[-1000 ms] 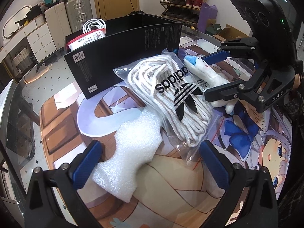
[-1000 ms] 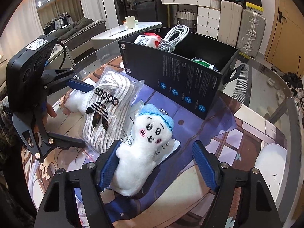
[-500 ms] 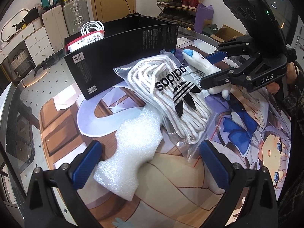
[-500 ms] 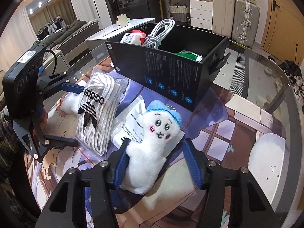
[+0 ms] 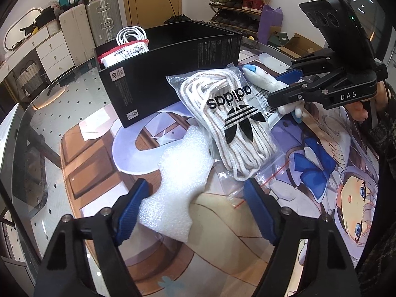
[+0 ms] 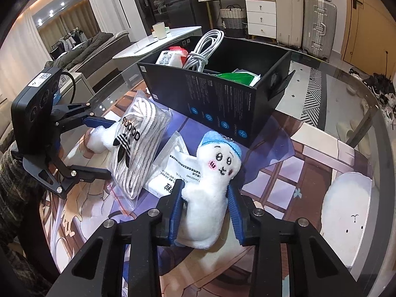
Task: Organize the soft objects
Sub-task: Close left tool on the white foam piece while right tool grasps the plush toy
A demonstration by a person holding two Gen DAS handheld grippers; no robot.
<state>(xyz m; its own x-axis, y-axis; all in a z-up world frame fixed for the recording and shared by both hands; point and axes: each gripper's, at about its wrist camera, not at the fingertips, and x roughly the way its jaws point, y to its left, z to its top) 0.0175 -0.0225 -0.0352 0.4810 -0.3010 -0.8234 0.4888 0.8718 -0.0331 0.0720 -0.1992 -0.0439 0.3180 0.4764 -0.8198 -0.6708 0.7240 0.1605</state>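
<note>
Gripping one plush toy [image 6: 210,185], right gripper [image 6: 205,212] clamped; left gripper [image 5: 198,210] spread around one foam piece [image 5: 178,178]

Laces bag [image 5: 232,121] before box [image 5: 173,74], foam [image 5: 178,185] nearer, plush toy [image 6: 212,185] beside bag

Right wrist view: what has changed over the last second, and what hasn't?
The right tongs closed in from wide open until both blue pads pressed the white plush toy's body, and now they grip it. The left tongs stayed open around the white foam piece. The adidas lace bag and black box kept their places on the table mat.
</note>
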